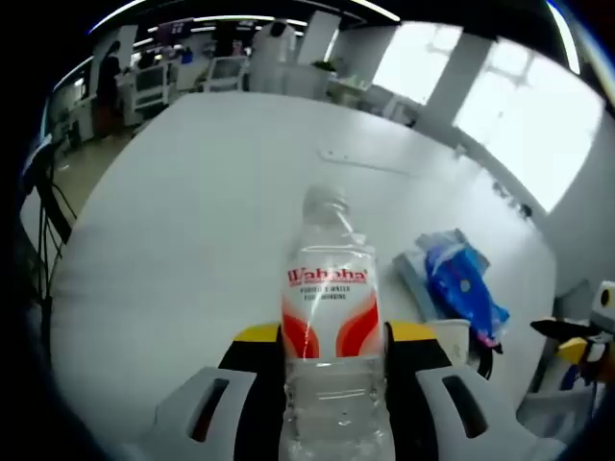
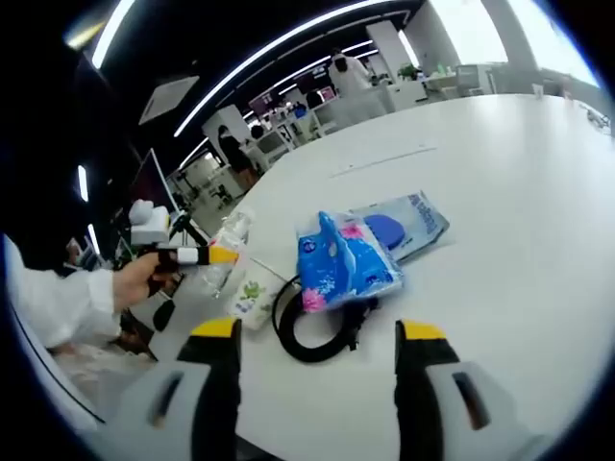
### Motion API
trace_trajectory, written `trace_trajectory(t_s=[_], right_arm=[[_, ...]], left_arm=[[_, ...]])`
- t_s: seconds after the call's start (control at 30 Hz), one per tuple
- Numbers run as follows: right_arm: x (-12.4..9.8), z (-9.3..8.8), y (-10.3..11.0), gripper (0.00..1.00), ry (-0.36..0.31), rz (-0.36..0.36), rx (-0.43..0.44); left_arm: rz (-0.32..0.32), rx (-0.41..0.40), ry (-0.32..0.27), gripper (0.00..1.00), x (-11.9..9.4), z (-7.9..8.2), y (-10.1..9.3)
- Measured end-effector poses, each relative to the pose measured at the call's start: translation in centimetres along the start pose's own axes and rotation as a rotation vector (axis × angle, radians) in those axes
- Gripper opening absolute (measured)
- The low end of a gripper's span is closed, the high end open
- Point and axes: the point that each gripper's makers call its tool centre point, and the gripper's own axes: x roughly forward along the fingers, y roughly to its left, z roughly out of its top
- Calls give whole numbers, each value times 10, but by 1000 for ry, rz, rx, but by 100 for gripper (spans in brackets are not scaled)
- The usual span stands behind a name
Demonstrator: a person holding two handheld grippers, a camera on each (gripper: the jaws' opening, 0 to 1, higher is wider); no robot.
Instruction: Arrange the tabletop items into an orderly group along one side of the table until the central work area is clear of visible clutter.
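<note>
A clear water bottle (image 1: pixel 332 317) with a red and white label stands upright between my left gripper's (image 1: pixel 332 338) yellow-tipped jaws, which are shut on its body. In the right gripper view the same bottle (image 2: pixel 228 240) shows at the table's left edge, with the left gripper (image 2: pixel 223 255) on it and a hand (image 2: pixel 135 279) behind. My right gripper (image 2: pixel 324 334) is open with nothing between its jaws, just short of a black cable coil (image 2: pixel 309 336), a blue snack packet (image 2: pixel 341 257) and a white cup (image 2: pixel 252 293).
A flat blue-and-white pack (image 2: pixel 408 223) lies under the packet; these blue packs (image 1: pixel 459 279) also show right of the bottle. A thin pale strip (image 1: pixel 367 163) lies farther out on the white table (image 1: pixel 192 240). The right gripper (image 1: pixel 575 348) shows at the far right. Desks and people stand beyond the table.
</note>
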Motion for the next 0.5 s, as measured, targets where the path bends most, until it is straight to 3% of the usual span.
trace_trajectory(t_s=[0.23,0.5], right_arm=[[4,11,12,63,-10,23,-27],[13,39,34,62,-70,90,19]], left_arm=[[5,44,-80,35,-10,8,-5],[-24,107,-206,35,-22,20,-19]])
